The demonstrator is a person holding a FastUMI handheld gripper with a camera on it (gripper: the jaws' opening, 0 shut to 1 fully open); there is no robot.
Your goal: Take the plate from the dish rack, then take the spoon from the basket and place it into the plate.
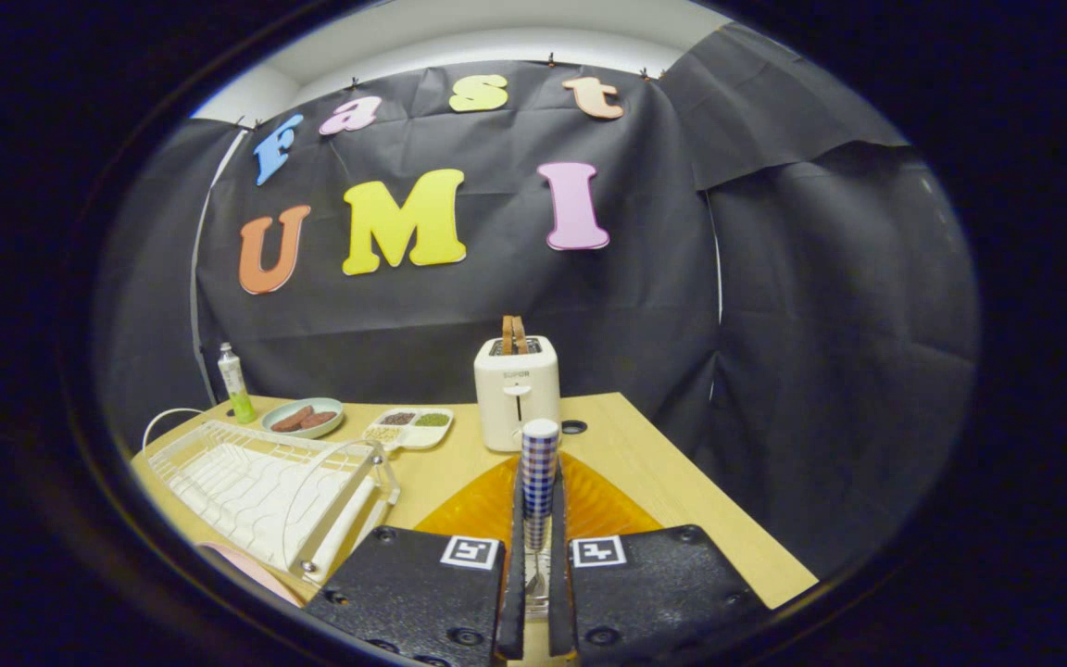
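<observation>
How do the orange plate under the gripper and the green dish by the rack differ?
The orange plate lies just ahead of and below the gripper, whose fingers are shut on the checked-handled spoon; the green dish sits farther off, beyond the dish rack.
The orange plate looks ribbed and holds no food; the green dish is smooth and holds brown pieces.
Both rest flat on the wooden table.
</observation>
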